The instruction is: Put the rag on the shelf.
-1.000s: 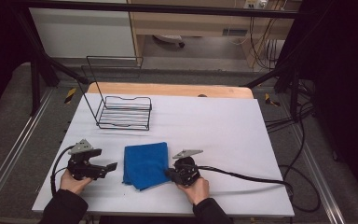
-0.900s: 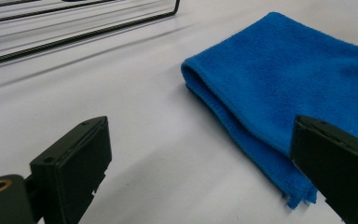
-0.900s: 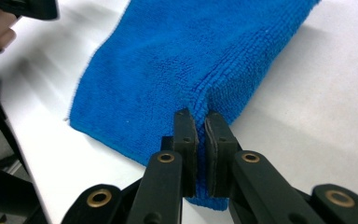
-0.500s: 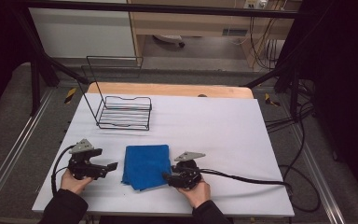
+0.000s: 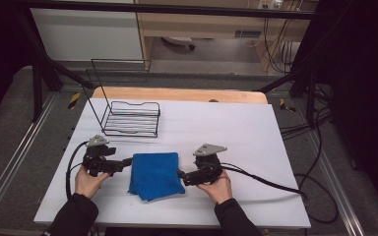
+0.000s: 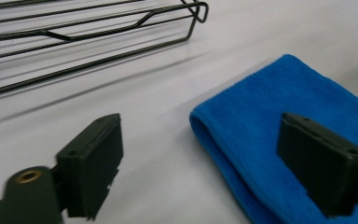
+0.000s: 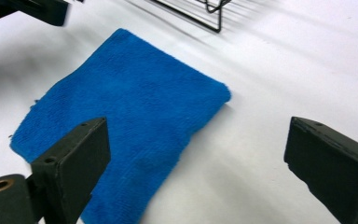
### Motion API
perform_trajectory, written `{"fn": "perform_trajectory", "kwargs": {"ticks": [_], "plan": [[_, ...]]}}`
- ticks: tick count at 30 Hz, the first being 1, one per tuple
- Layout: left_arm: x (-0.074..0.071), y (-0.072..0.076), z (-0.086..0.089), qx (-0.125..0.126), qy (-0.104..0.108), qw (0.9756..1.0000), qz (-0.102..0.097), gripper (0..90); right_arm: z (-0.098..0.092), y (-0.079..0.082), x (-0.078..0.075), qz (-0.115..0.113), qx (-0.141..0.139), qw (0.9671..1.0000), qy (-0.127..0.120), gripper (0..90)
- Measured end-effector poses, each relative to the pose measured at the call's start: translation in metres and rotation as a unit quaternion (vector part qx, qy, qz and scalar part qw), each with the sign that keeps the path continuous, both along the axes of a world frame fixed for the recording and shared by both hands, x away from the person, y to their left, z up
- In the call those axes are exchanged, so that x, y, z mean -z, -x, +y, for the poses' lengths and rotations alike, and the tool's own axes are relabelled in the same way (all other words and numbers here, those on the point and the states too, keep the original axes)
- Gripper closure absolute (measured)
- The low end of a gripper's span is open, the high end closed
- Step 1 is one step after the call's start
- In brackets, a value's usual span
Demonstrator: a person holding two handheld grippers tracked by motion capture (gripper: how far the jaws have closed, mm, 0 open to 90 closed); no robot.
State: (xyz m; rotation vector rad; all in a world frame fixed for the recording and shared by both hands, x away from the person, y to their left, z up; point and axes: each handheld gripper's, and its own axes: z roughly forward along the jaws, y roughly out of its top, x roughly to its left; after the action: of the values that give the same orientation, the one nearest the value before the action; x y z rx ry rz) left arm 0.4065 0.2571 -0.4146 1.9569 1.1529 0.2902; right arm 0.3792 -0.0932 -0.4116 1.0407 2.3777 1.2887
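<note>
A folded blue cloth point(image 5: 155, 174) lies near the front of the white table point(image 5: 236, 132). The left gripper point(image 5: 126, 162) sits at its left edge and the right gripper point(image 5: 180, 174) at its right, its jaws just opened. A wire rack point(image 5: 128, 118) stands far left.

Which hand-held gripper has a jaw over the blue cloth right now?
The left hand-held gripper: one jaw hangs over the folded edge of the blue cloth. The right hand-held gripper sits just off the cloth's opposite edge, jaws open.
</note>
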Motion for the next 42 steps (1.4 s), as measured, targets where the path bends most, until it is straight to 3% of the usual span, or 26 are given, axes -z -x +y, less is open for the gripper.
{"fn": "perform_trajectory", "kwargs": {"ticks": [5,9,12,19,28,34,36,42], "plan": [[0.009,-0.017,-0.012,-0.021,-0.019,0.9993,0.025,33.7,-0.008,0.000,0.003,0.008,0.006,0.9999,-0.005,4.2],[0.016,-0.020,-0.020,-0.017,-0.019,0.9989,0.039,43.7,-0.011,0.000,0.007,0.018,0.009,0.9998,0.006,3.2],[0.019,-0.019,-0.026,-0.016,-0.036,0.9983,0.042,51.7,-0.011,-0.001,0.008,0.021,0.011,0.9997,0.005,3.1],[0.026,-0.023,-0.034,-0.013,-0.039,0.9979,0.049,64.4,-0.007,-0.002,0.015,0.034,0.012,0.9992,0.014,2.4],[0.029,-0.023,-0.038,-0.012,-0.045,0.9976,0.050,70.7,-0.007,-0.002,0.016,0.033,0.013,0.9992,0.020,2.5],[0.030,-0.021,-0.039,-0.011,-0.038,0.9977,0.056,74.9,-0.008,-0.003,0.013,0.034,0.013,0.9992,0.017,3.7],[0.030,-0.021,-0.039,-0.010,-0.040,0.9975,0.057,76.7,-0.009,-0.004,0.012,0.042,0.000,0.9990,0.016,6.0],[0.030,-0.019,-0.042,-0.006,-0.048,0.9974,0.052,80.9,-0.007,-0.009,0.011,0.046,0.013,0.9988,0.005,8.0]]}}
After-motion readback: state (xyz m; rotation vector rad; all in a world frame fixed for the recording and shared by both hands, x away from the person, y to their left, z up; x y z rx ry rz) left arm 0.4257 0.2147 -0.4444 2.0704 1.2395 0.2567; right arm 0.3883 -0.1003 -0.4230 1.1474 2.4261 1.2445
